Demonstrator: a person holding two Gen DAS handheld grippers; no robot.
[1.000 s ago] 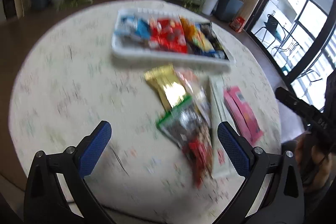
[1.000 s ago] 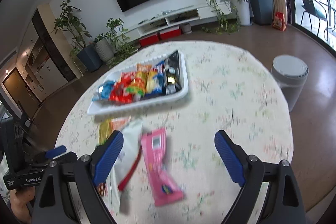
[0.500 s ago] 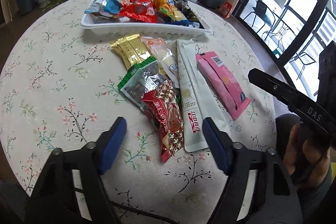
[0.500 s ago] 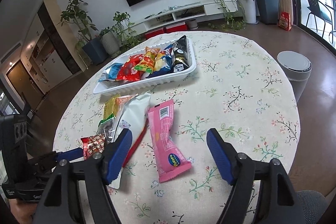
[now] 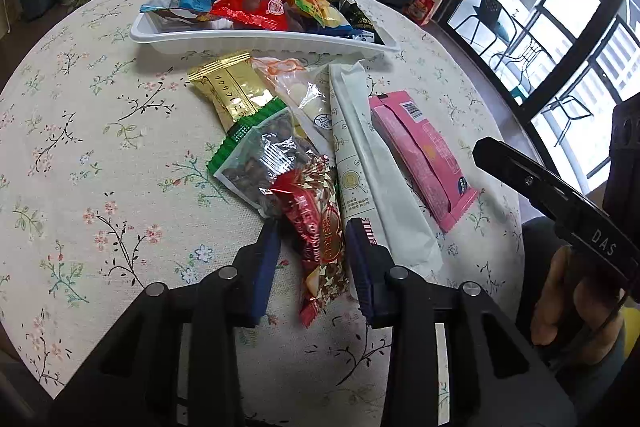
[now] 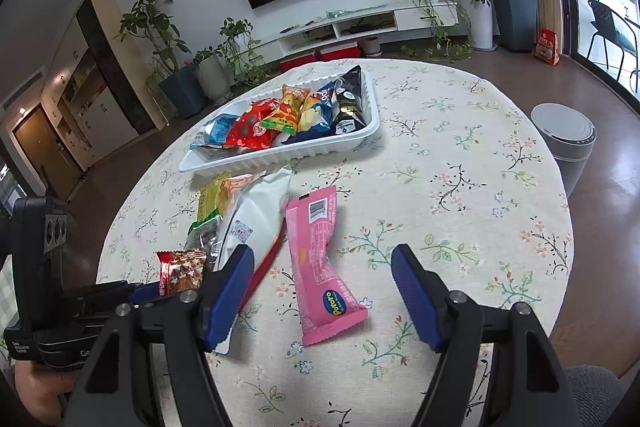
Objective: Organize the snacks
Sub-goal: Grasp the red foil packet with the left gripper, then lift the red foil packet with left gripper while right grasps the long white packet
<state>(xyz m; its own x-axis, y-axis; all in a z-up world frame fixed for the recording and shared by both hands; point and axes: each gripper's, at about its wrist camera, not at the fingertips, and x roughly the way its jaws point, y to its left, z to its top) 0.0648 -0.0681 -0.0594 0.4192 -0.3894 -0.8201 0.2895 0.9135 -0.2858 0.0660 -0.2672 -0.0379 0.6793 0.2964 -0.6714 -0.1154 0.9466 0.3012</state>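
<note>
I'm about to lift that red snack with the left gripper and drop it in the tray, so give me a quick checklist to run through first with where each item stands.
1. Red snack packet lies between the left gripper fingers: ok.
2. Fingers actually clamped on it: cannot tell; the pads sit close on both sides, but contact is unclear.
3. Packet free of neighbours: not ok; its top overlaps the clear nut bag, which may drag along.
4. Right gripper out of the way: ok; open over the pink packet, holding nothing.
5. Room in the white tray: cannot tell; it already looks crowded with snacks.
</note>
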